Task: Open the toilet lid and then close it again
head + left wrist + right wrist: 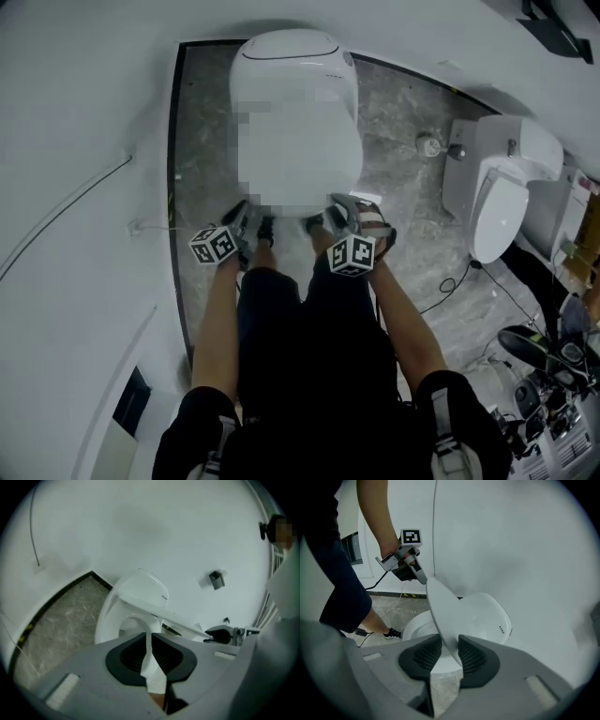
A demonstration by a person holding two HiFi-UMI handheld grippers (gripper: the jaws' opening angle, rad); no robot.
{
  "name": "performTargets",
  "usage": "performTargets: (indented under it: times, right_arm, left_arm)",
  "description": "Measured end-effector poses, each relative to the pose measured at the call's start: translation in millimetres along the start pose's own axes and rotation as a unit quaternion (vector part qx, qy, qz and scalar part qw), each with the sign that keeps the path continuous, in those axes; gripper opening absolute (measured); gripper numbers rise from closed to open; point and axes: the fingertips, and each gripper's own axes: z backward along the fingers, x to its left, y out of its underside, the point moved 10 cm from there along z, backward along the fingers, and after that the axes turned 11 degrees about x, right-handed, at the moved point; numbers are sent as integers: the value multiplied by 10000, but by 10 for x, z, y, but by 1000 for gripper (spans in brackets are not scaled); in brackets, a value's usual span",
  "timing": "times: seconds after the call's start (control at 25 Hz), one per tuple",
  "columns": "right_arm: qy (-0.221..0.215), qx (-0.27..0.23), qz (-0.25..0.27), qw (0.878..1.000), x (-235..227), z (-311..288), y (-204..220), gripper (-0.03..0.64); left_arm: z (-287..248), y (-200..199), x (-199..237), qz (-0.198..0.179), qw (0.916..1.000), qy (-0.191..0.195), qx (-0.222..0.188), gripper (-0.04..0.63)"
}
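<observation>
Lid (440, 613) up off the seat (417, 625), raised at its near edge and hinged at the far end against the white rear housing (487, 618). I've got it from both sides. My left claw (150, 641) is clenched on the near left part of the rim, pads almost together on a thin strip of white plastic. My right claw (449, 651) is clamped on the near right part, with the slab standing between its ribbed pads. From the head view both claws sit at the near end of the toilet, just in front of my feet.

Here's where it could go sour. That plastic looks smooth, and my left claw holds only the very edge, so the rim could slide out as the angle steepens. Then the lid drops and slams on the seat. If one hand rises faster than the other, I'd guess the lid twists and strains the hinge. And at the top, too much push could knock it hard into the housing.
</observation>
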Motion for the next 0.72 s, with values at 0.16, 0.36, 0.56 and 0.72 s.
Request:
performTargets:
  times: [0.16, 0.36, 0.56, 0.72]
  right_arm:
    - [-45, -103, 94, 9999, -151, 59, -59, 110]
    - [39, -173, 93, 9998, -290, 129, -124, 101]
    - [430, -101, -219, 9988, -459, 173, -247, 89]
    - [722, 124, -534, 9959, -564, 205, -380, 83]
  left_arm:
    - [174, -111, -174, -988, 9880, -1184, -64, 29]
    - [307, -251, -354, -1692, 9736, -1496, -315, 28]
    - [306, -434, -356, -2351, 9621, -1367, -182, 28]
    - [319, -702, -332, -3268, 9351, -1367, 75, 29]
